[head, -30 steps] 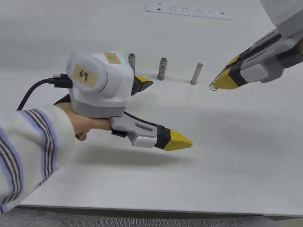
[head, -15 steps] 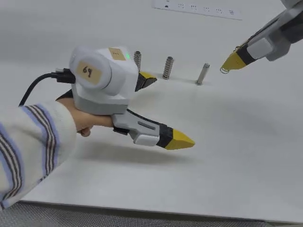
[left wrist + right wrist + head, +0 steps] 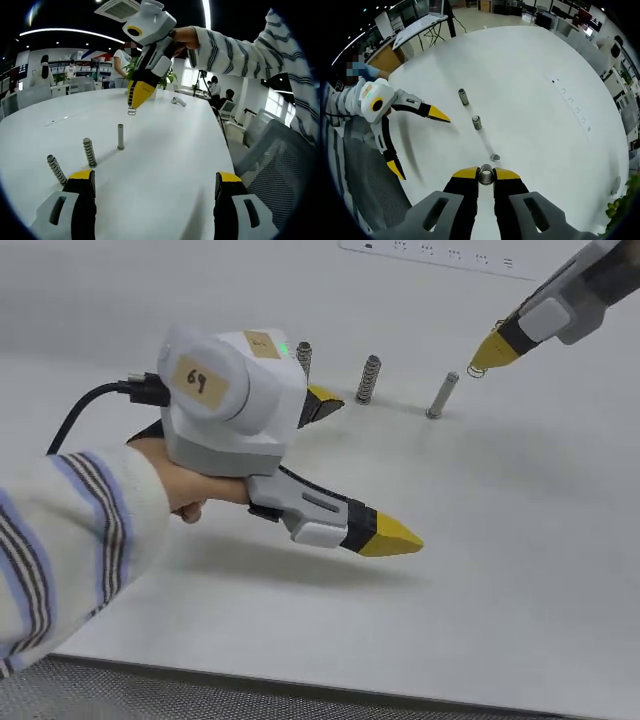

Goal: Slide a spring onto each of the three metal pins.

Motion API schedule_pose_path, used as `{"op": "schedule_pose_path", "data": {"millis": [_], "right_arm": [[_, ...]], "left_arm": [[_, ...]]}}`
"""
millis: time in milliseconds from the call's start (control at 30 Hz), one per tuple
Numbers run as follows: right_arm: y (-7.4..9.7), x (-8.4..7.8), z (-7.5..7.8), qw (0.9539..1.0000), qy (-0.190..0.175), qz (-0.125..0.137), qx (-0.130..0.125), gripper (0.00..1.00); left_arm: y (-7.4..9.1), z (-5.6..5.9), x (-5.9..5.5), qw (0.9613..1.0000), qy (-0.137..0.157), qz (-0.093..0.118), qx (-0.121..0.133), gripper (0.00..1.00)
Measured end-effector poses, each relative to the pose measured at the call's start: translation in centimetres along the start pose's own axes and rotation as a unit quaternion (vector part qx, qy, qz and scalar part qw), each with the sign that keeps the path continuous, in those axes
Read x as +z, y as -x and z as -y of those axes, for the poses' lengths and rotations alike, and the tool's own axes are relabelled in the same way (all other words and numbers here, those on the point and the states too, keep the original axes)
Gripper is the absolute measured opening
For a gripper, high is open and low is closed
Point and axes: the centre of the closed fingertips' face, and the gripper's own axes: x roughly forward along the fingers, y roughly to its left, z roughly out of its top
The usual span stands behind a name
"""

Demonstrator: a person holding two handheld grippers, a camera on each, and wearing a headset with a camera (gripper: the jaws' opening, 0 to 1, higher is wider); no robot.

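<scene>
- Loose spring point(image 3: 485, 176): gripped end-on between the clenched tips of the right gripper point(image 3: 485, 357) and carried in the air above the table point(image 3: 520, 560).
- Bare pin point(image 3: 441, 396): stands upright on the table, long axis vertical. It lies below the right jaws and a little ahead of them. In the right gripper view its top shows just beyond the spring's open bore, so the two are near but not lined up.
- Judgement: the coming move turns on bringing the spring's bore over the pin's axis, then lowering it straight down. The right gripper is the nearer and is the one carrying the spring.
- Left gripper point(image 3: 380, 472): jaws spread wide and grasping nothing. It is held low beside the row, well apart from the bare pin.
- Count, pins: three in one row. The middle pin point(image 3: 370, 379) and the end pin point(image 3: 304, 355) each carry a spring; one is bare.
- Count, springs: three, with two seated and one in the jaws.
- Count, grippers: two.
</scene>
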Motion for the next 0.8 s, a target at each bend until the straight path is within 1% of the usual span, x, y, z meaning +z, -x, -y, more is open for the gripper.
{"op": "schedule_pose_path", "data": {"millis": [100, 233, 333, 600, 800], "right_arm": [[-0.6, 0.1, 0.4, 0.9999, 0.01, -0.008, -0.003, 0.08], [-1.1, 0.3, 0.5, 0.9999, 0.01, -0.012, 0.004, 0.08], [-1.5, 0.3, 0.8, 0.9996, 0.02, -0.019, 0.003, 0.08], [-1.9, 0.4, 1.2, 0.9992, 0.031, -0.026, 0.002, 0.08], [-2.4, 0.3, 1.4, 0.999, 0.035, -0.026, 0.008, 0.08]], "left_arm": [[0.1, -0.4, -0.2, 1.0, -0.001, -0.006, 0.007, 0.98], [0.1, -0.5, -0.2, 1.0, 0.002, -0.006, 0.007, 0.98], [0.1, -0.6, -0.1, 0.9999, 0.002, -0.007, 0.009, 0.98], [0.2, -0.8, -0.4, 0.9998, 0.001, -0.014, 0.011, 0.98], [0.3, -1.0, -0.5, 0.9998, -0.001, -0.017, 0.012, 0.98]]}}
